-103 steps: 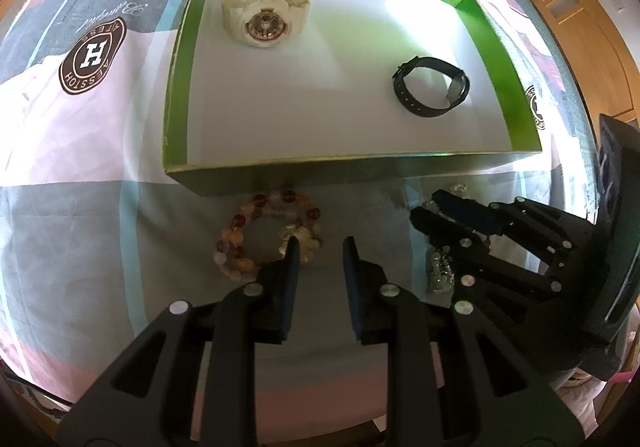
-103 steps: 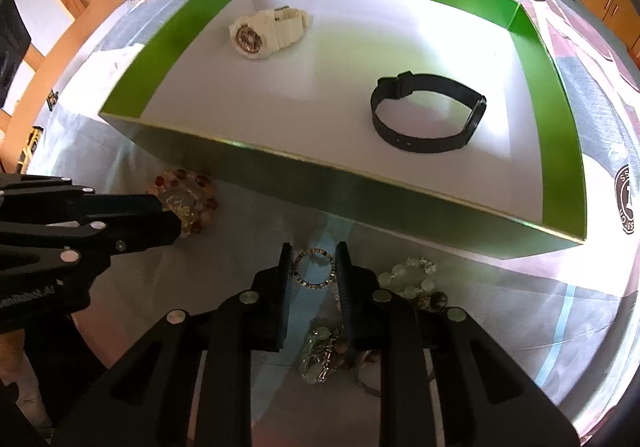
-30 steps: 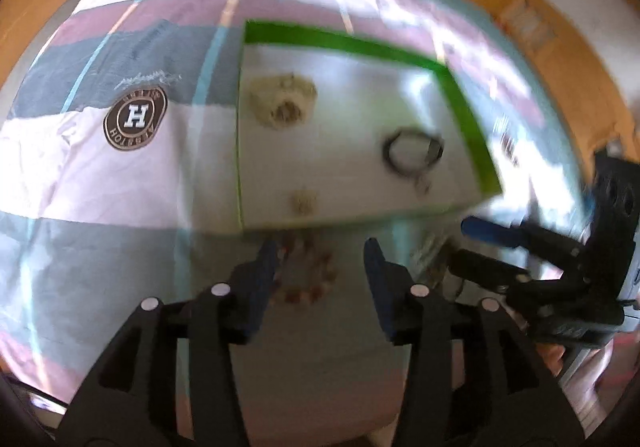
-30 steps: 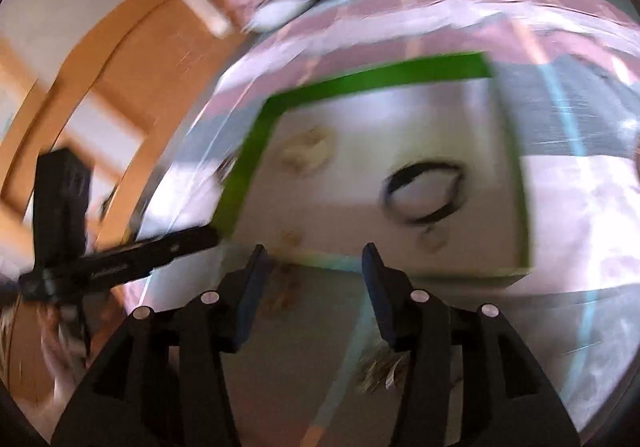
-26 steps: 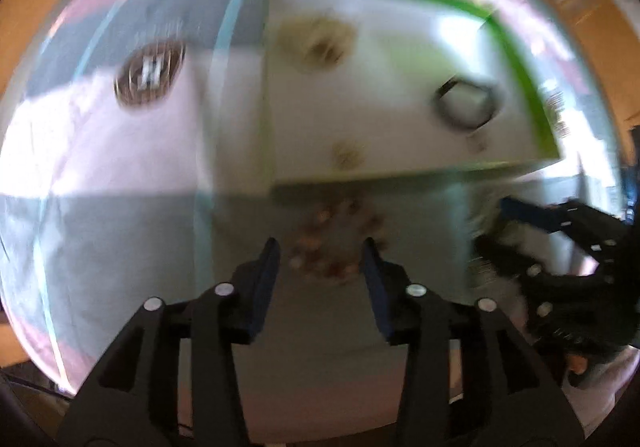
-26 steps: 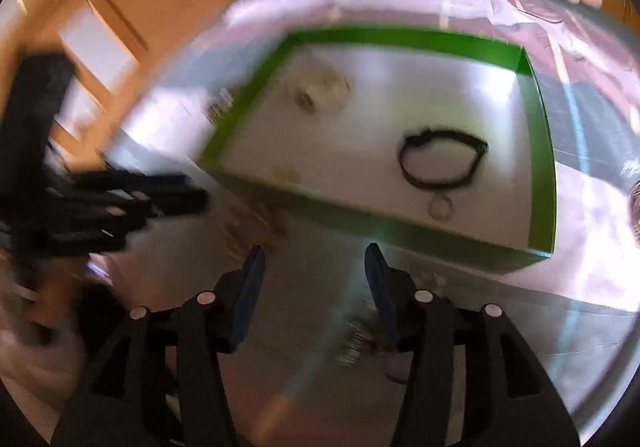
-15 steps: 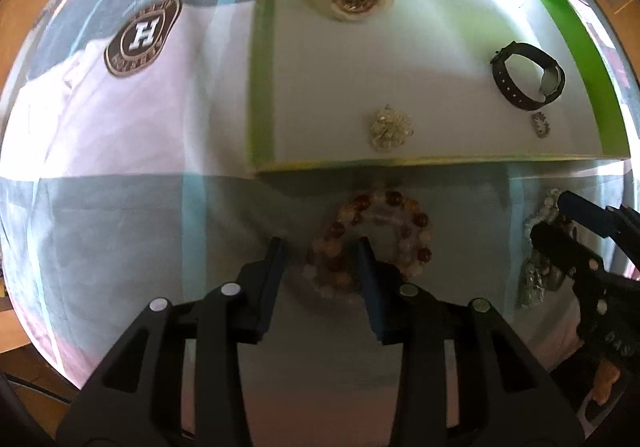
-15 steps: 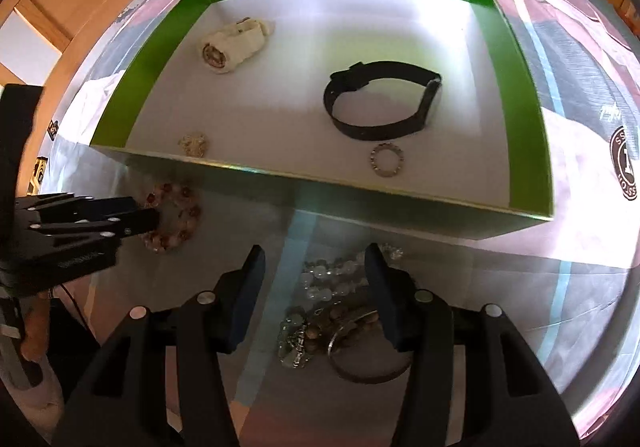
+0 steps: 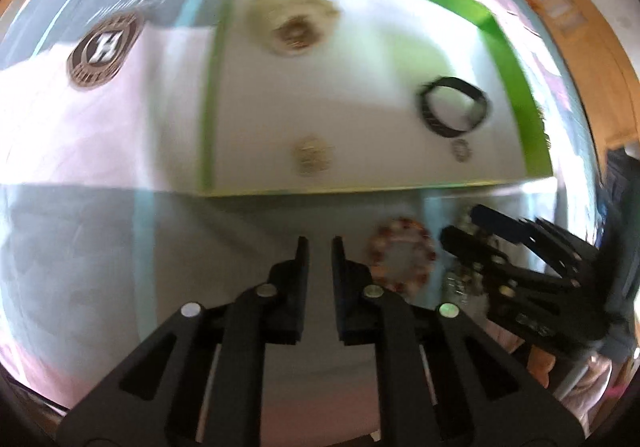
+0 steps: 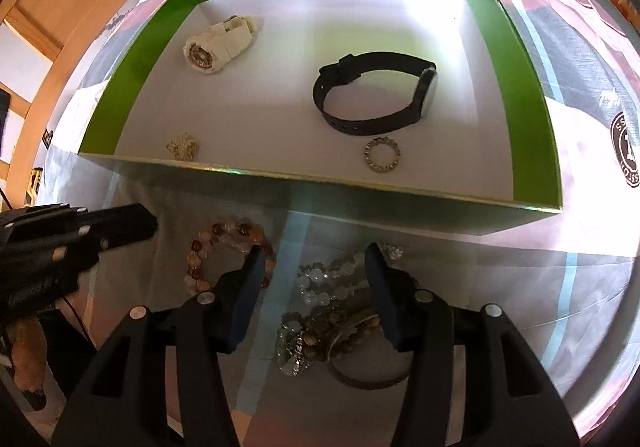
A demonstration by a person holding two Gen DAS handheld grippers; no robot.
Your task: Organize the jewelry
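Left gripper (image 9: 318,247) has just been closing and is nearly shut on nothing, the beaded bracelet (image 9: 402,261) lying beside it. Right gripper (image 10: 314,267) hangs half-open over the jewelry pile (image 10: 332,311) by the green box's (image 10: 532,99) near wall, probably lining up a grab

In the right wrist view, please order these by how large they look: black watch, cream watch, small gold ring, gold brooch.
1. black watch
2. cream watch
3. small gold ring and gold brooch: they look alike, so I do not rank them.

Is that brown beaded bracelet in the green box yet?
Out. The beaded bracelet lies on the cloth in front of the green box.
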